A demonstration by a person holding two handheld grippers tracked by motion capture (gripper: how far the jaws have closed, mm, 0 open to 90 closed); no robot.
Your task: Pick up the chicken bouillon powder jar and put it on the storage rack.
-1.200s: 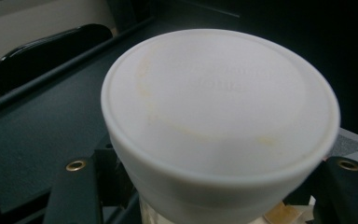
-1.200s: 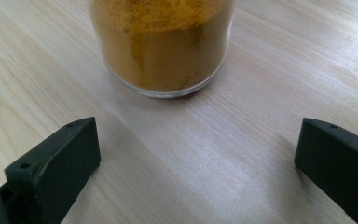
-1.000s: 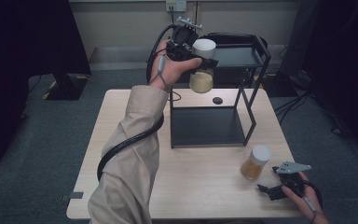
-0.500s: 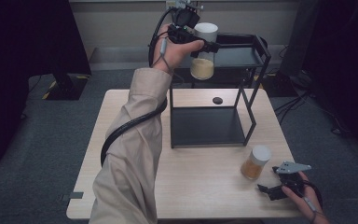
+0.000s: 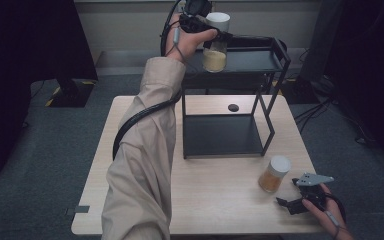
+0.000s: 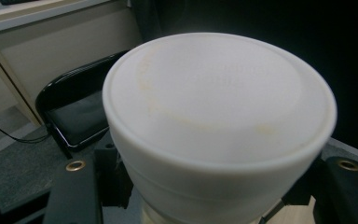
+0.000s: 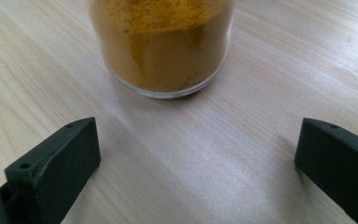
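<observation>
Two jars are in play, each with a white lid and a yellowish powder inside. Up at twelve o'clock of the high view, the left claw (image 5: 219, 36) is clamped on the pale-powder jar (image 5: 216, 42), gripping it just below the lid and holding it upright, in the air, over the near left part of the black shelf rack's (image 5: 275, 55) top tier. In the left gripper view that jar's white lid (image 6: 219, 100) looms large and close, the black jaws pressed in on both sides beneath its rim, with a dark chair at nine o'clock beyond it. The left sleeve (image 5: 145, 165) stretches all the way from the bottom edge up to the rack. Down at five o'clock on the wooden counter (image 5: 220, 200), the right claw (image 5: 286, 204) rests low with its jaws spread wide apart and nothing between them. The orange-powder jar (image 5: 274, 173) stands upright just beside it, at about eleven o'clock from the claw. In the right gripper view the base of that jar (image 7: 163, 44) sits at twelve o'clock, ahead of the two jaws and clear of both, on bare wood grain. A small dark disc (image 5: 233, 107) lies on the counter behind the rack's lower tier.
</observation>
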